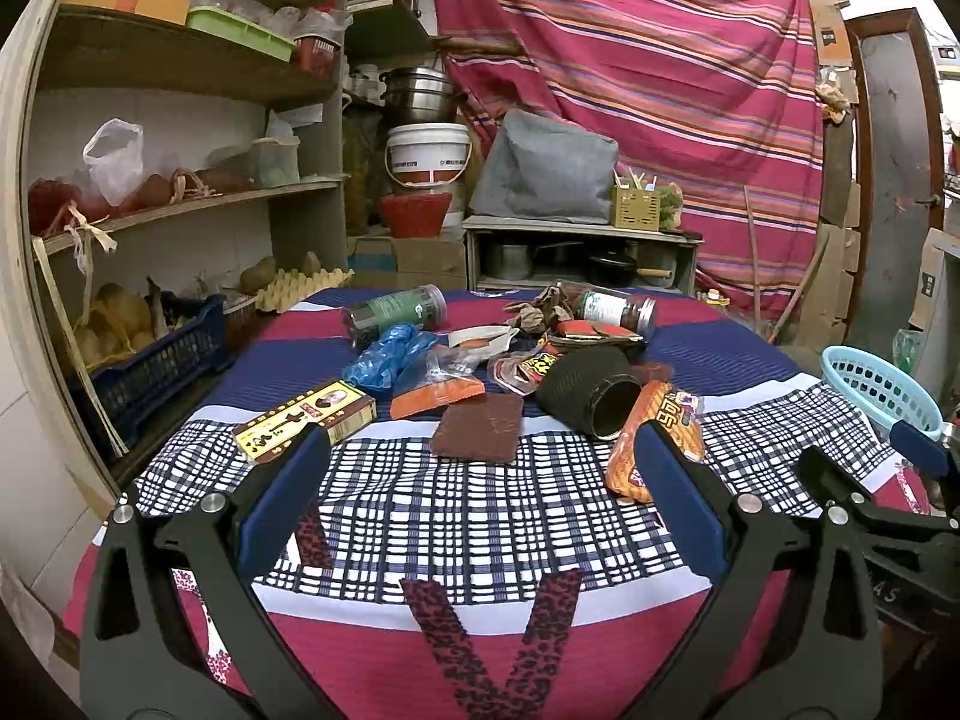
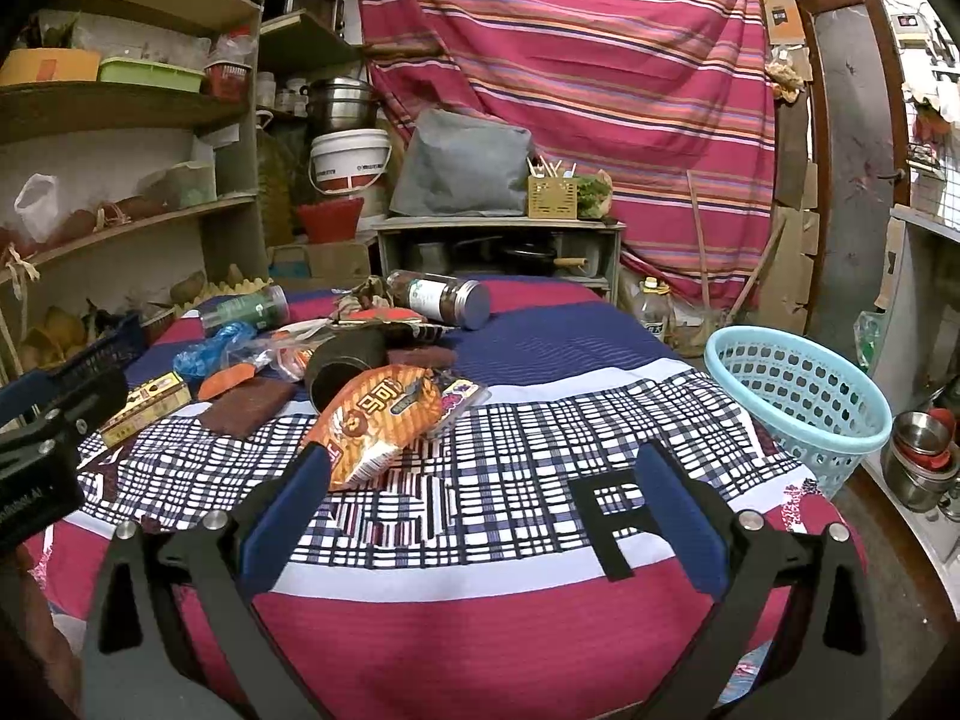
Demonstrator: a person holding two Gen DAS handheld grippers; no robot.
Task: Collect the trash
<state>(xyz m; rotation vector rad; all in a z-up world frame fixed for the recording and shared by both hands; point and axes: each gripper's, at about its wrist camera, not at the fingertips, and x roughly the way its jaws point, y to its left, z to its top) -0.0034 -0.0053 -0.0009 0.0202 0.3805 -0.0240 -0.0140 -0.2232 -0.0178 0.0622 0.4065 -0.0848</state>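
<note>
Trash lies heaped left of the blue basket (image 2: 798, 402), on the patterned cloth (image 2: 528, 432): an orange snack wrapper (image 2: 378, 420) nearest it, a black jar (image 2: 342, 366) tipped on its side, mouth towards me, beyond that. The basket's rim faces up at the table's edge, ready for drops; I see nothing in it. My right gripper (image 2: 480, 498) and left gripper (image 1: 480, 498) both hover spread wide, holding nothing, fingers aimed at the pile.

Trash lay heaped mid-table: an orange snack packet (image 2: 375, 420) nearest me, a black can (image 2: 342, 367) tipped on its side touching it, a brown scouring pad (image 1: 478, 425) lying flat, and a crumpled blue plastic bag (image 1: 387, 356). The light-blue basket (image 2: 798, 402) stood upright at the table's right edge.
</note>
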